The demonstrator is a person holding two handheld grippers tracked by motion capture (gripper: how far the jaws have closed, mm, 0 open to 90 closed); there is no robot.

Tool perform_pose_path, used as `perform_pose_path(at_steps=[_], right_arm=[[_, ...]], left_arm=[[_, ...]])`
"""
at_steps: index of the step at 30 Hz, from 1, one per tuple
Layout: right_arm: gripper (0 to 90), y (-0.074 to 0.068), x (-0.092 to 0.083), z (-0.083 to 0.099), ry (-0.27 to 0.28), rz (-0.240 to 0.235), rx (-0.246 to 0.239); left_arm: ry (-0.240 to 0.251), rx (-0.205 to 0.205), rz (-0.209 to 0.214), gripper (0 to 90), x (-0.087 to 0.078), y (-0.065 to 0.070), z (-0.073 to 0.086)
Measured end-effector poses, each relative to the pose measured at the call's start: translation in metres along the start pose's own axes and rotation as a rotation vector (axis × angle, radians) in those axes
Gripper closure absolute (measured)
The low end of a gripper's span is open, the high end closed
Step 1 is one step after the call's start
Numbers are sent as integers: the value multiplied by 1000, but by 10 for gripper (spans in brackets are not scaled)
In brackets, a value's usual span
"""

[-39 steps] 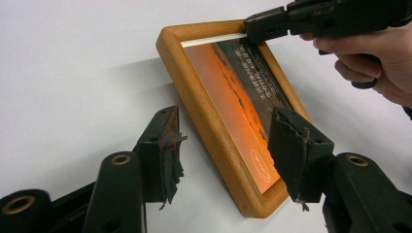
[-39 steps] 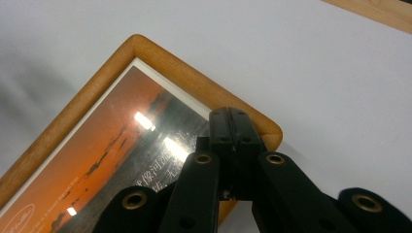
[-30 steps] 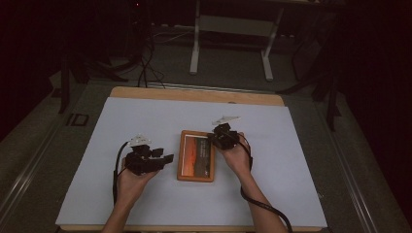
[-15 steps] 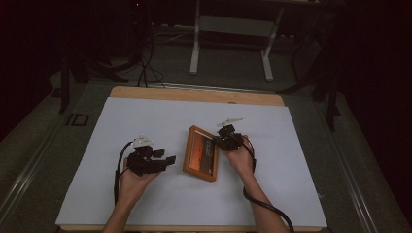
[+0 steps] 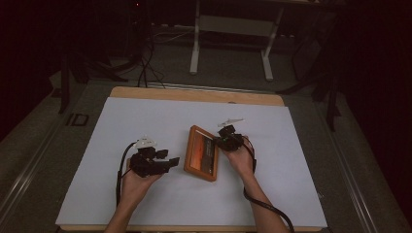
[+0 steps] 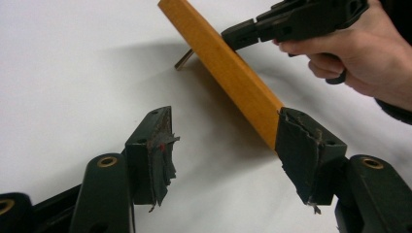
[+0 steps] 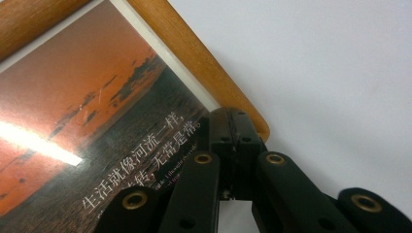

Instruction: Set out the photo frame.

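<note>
High view, dim and small, sets the wooden picture frame [image 5: 202, 153] near the middle of the white tabletop [image 5: 145, 116], turned askew so that its long sides run from the far edge toward the near right corner; at that size the picture inside reads as no more than an orange and dark blur. The right gripper [image 5: 224, 140] meets the frame's far right side, but whether the jaws close on the wood is hard to tell from above, since the gripper's own body covers the spot. The right gripper view settles that: the two black jaws are pressed together on the frame's rounded corner [image 7: 233, 104], and it also shows what the high view cannot, a sunset print [image 7: 97, 141] in red and dark tones with lines of white Chinese characters and a streak of glare across it. Most of the frame is cut off by that view's top and left edges. The left gripper [image 5: 167, 160] lies toward the near left of the frame, its tips near the frame's left side, and from above I cannot tell whether they touch. In the left gripper view the jaws stand wide apart and hold nothing, their pads [image 6: 160, 145] ragged and torn. The frame's edge [image 6: 228, 73] runs there as a tilted orange bar, raised off the tabletop on the far side, with a small metal piece [image 6: 183, 59] under it whose nature I cannot make out. The bar's lower end disappears behind the right-hand pad. Beyond it the right hand [image 6: 359, 48] grips its tool, cut off by the right edge.
</note>
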State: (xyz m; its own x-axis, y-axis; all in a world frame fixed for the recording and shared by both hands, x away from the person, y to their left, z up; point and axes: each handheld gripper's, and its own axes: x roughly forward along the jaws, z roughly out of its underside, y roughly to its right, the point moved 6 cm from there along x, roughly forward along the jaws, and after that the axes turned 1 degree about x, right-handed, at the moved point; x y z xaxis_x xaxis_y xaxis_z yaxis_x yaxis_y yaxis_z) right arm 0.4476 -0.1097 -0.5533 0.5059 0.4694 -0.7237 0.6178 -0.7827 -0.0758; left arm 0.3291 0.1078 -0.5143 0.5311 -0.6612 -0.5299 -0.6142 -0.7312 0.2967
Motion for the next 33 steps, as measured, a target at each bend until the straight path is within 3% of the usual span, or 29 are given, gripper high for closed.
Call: perform_pose_path(at_steps=[15,33], right_arm=[[900,-1,0,1,6,3,1],[900,-1,0,1,10,6,1]], left_arm=[[-28,21,45,342,18,23,3],[-45,-75,107,359,50,34,12]])
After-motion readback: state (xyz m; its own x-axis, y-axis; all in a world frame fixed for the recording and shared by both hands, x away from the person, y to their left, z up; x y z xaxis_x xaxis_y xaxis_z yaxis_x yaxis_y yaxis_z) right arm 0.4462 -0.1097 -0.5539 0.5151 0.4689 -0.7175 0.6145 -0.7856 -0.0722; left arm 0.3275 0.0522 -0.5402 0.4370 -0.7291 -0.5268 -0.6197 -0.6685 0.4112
